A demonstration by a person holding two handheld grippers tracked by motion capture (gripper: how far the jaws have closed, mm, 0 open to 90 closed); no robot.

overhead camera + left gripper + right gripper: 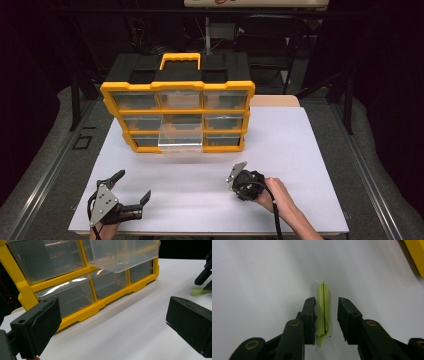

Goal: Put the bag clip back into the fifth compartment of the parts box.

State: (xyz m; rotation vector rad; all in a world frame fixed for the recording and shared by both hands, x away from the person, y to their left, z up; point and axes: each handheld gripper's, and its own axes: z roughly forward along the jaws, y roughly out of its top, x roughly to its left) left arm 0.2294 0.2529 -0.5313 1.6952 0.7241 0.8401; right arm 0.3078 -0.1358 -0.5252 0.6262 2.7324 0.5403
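The right claw (pixel 326 320) straddles a green pod (pixel 323 312) lying flat on the white table (pixel 280 145), one pad touching, the other not yet. Close evenly on its middle, then lift straight up. The left claw (pixel 112 327) rests spread wide near the yellow organizer (pixel 177 116), whose clear drawer (pixel 181 137) stands pulled out.

left tool (pixel 112 322) jaws stand wide apart above the white surface (pixel 130 322). yellow drawer cabinet (pixel 22 287) stands ahead, one clear drawer (pixel 122 255) pulled out. a green strip (pixel 200 291) lies at right beneath the other tool (pixel 205 273).
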